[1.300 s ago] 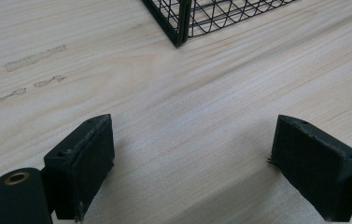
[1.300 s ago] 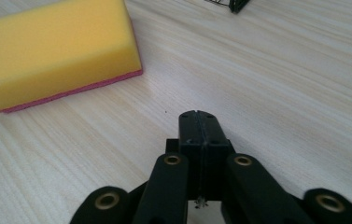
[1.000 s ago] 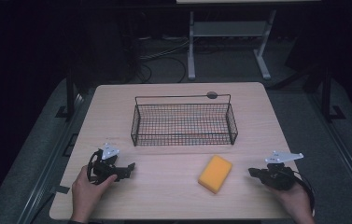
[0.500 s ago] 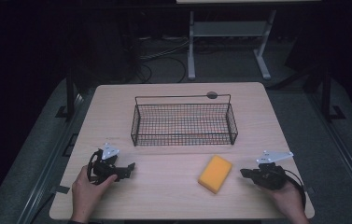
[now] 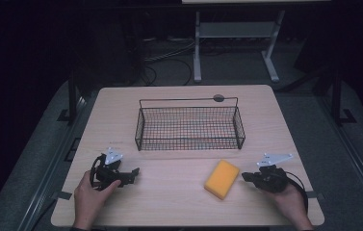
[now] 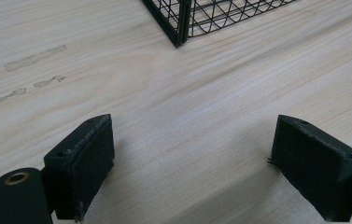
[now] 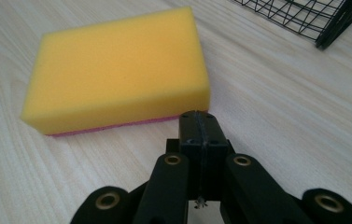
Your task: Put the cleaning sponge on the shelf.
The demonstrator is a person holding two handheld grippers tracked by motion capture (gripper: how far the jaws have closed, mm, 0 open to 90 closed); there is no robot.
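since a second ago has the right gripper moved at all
Yes. In the high view the right gripper, jaws shut, has slid left across the table toward the yellow sponge, which lies unmoved.

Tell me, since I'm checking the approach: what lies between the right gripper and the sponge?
Nothing: bare table separates right gripper from sponge, in the right gripper view.

The worktop [image 7: 304, 116] is pale, matt wood-grain laminate. The sponge [image 7: 117, 65] looks soft, porous yellow foam with a pink scouring underside. The basket [image 5: 189, 124] is thin black wire mesh.
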